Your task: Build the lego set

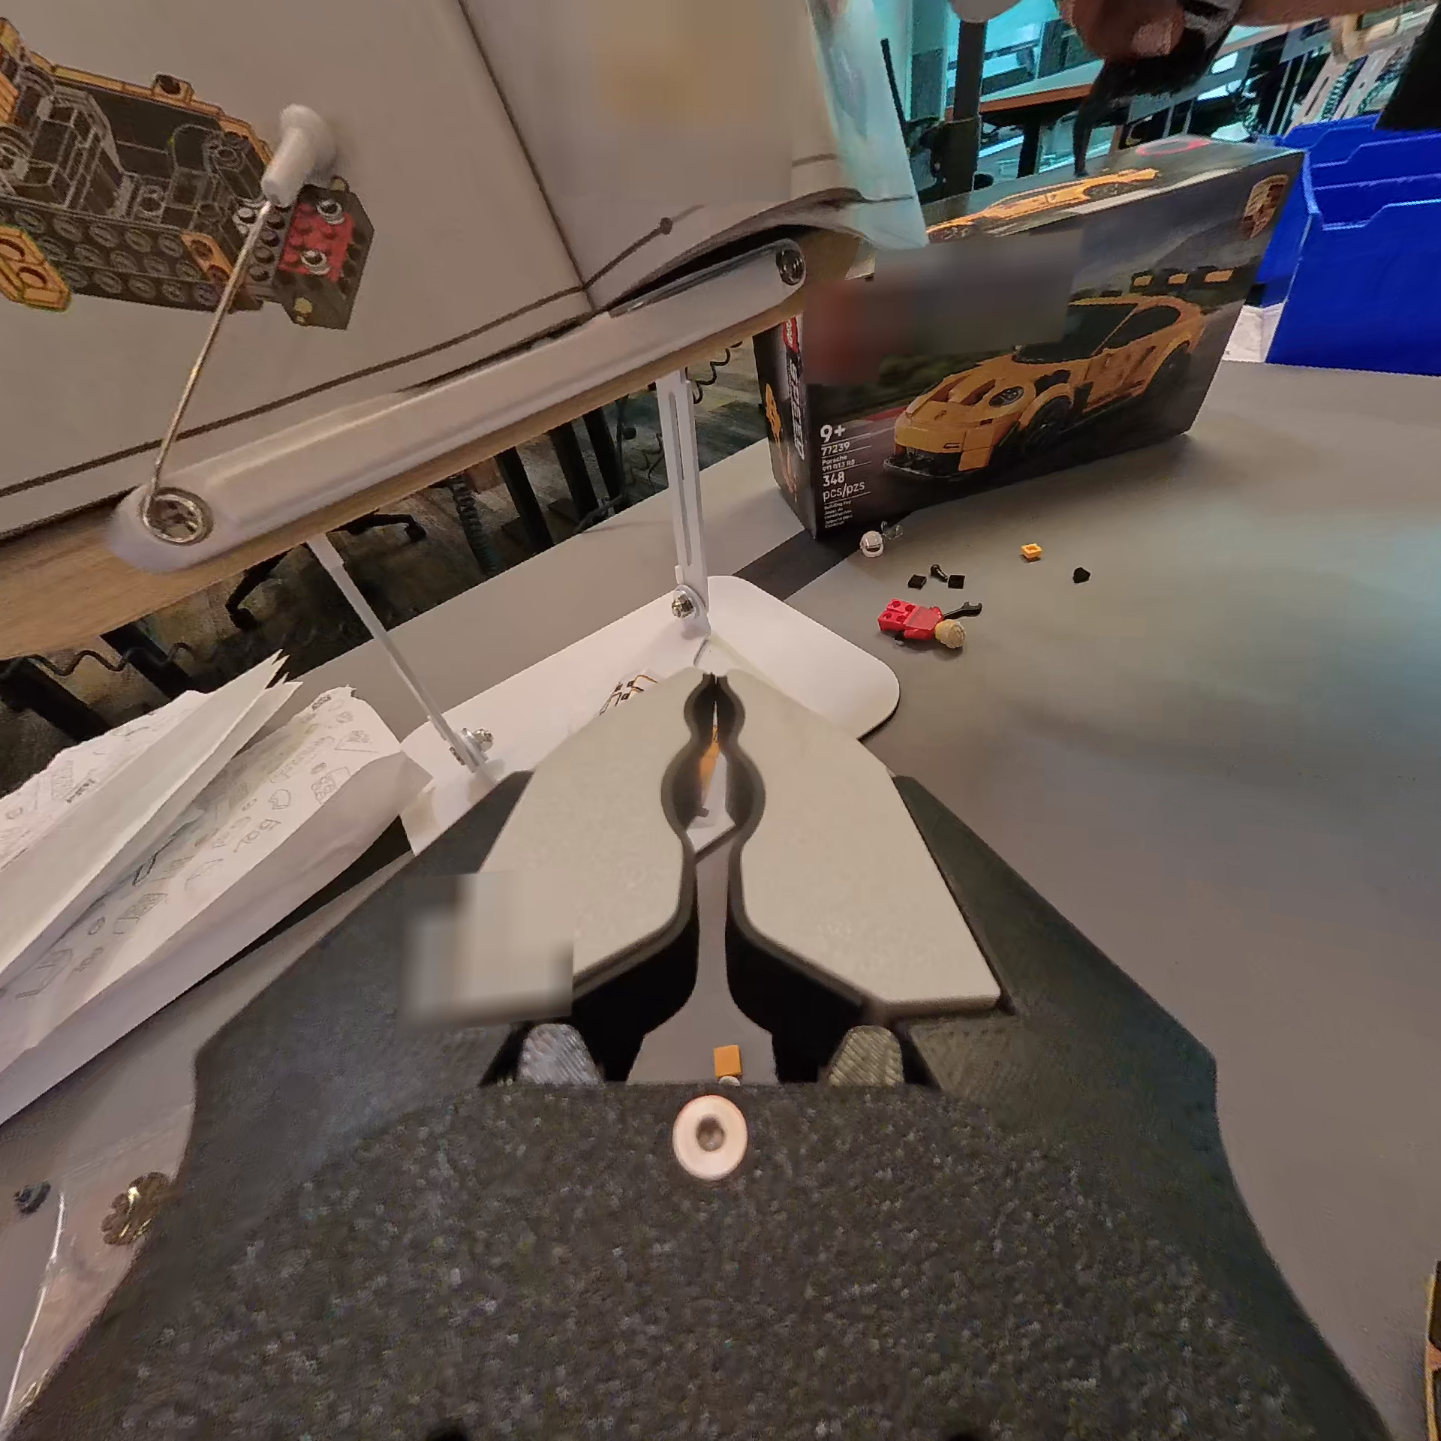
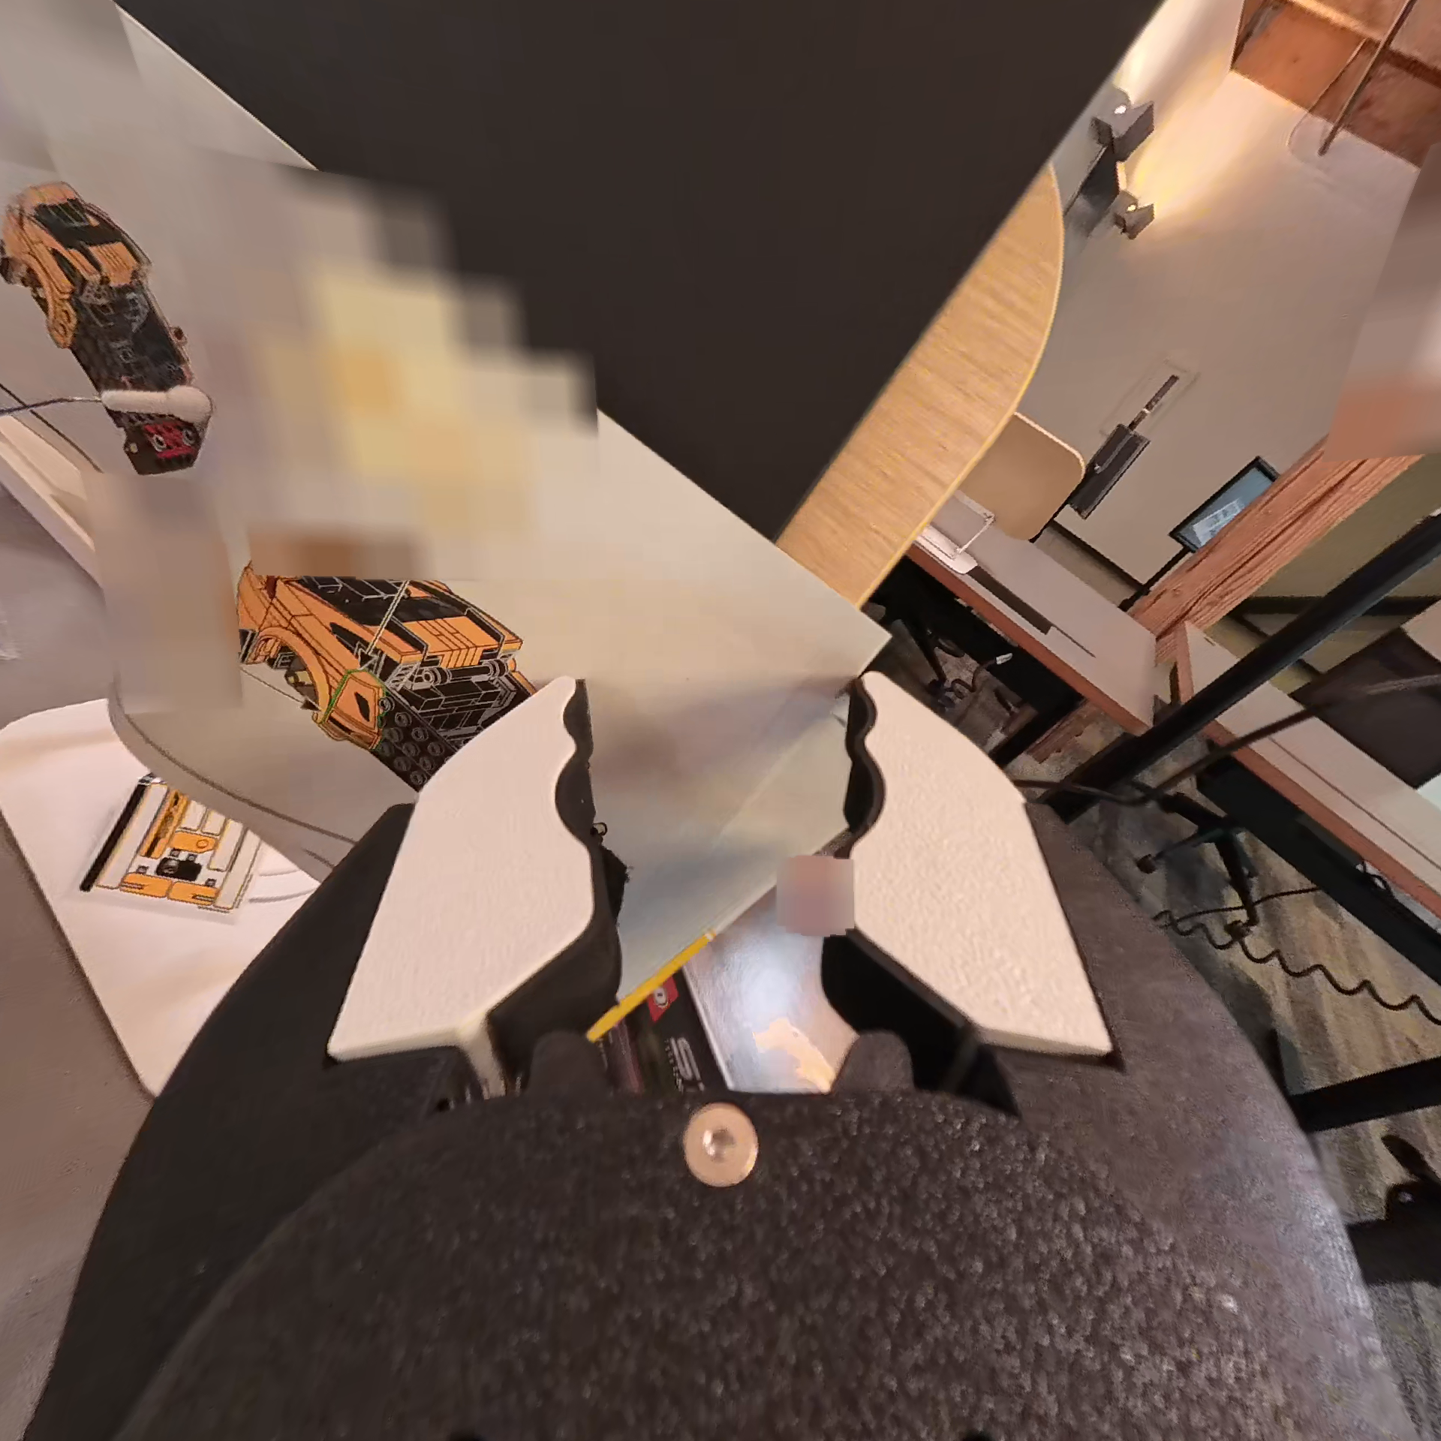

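**Left jaws pressed together, right jaws spread around a booklet page**

Left wrist view: my left gripper hangs low over the grey bench, its jaws pressed together at the tips, just above the white base plate of a book stand. Something thin and orange shows in the slot behind the tips; I cannot tell whether it is pinched. The instruction booklet sits open on the stand above, held by a wire page clip. A torn white paper bag lies to the left. Farther right stand the boxed car kit, a red minifigure and a few loose small bricks; a blue bin is behind.

In the right wrist view, my right gripper has its jaws spread, with a blurred, lifted page of the booklet lying between the fingers. I cannot tell whether either pad touches it.
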`<state>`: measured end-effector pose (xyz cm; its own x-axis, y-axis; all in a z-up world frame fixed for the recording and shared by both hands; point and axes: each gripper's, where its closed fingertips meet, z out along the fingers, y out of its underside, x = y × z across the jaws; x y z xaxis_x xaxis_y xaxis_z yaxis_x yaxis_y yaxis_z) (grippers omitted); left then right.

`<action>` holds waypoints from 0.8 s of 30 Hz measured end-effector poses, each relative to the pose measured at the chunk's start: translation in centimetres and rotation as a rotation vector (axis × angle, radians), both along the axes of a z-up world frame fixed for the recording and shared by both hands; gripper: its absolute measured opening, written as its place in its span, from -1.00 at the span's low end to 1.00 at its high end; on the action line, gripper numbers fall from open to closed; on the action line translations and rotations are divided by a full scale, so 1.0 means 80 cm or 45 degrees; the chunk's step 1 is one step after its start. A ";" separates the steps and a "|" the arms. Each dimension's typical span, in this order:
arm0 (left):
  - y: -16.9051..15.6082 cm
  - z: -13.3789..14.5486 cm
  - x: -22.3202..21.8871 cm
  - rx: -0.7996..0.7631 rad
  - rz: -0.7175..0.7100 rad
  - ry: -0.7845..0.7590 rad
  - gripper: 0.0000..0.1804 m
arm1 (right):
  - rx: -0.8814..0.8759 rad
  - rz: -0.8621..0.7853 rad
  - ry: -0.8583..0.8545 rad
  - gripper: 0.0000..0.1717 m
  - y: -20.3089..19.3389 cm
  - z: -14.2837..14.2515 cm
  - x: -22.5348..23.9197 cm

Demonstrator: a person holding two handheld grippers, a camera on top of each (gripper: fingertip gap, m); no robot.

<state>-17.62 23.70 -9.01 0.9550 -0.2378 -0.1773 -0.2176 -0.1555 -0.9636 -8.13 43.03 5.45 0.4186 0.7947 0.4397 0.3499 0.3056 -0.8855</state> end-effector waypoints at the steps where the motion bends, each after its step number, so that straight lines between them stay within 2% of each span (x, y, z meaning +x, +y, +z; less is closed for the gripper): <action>1: 0.000 0.000 0.000 0.000 0.000 0.001 -1.00 | 0.010 0.000 0.002 -0.25 0.000 0.002 -0.002; 8: 0.000 -0.002 0.000 -0.008 -0.003 -0.002 -1.00 | 0.208 -0.092 -0.031 -0.16 0.004 0.022 -0.003; 11: 0.000 -0.003 0.002 -0.011 -0.006 0.000 -1.00 | 0.281 -0.075 -0.090 -0.13 -0.001 0.023 -0.008; 14: 0.000 -0.004 0.003 -0.013 -0.008 0.003 -1.00 | 0.256 -0.029 -0.123 -0.13 -0.006 0.020 -0.016; 17: 0.000 -0.003 0.003 -0.012 -0.008 0.003 -1.00 | 0.154 -0.016 -0.087 -0.18 -0.004 0.017 -0.019; 19: 0.000 -0.003 0.003 -0.011 -0.009 0.002 -1.00 | 0.129 0.005 -0.069 -0.33 -0.006 0.015 -0.020; 24: 0.000 -0.003 0.003 -0.013 -0.011 -0.001 -1.00 | 0.165 -0.001 -0.102 -0.43 -0.007 0.010 -0.024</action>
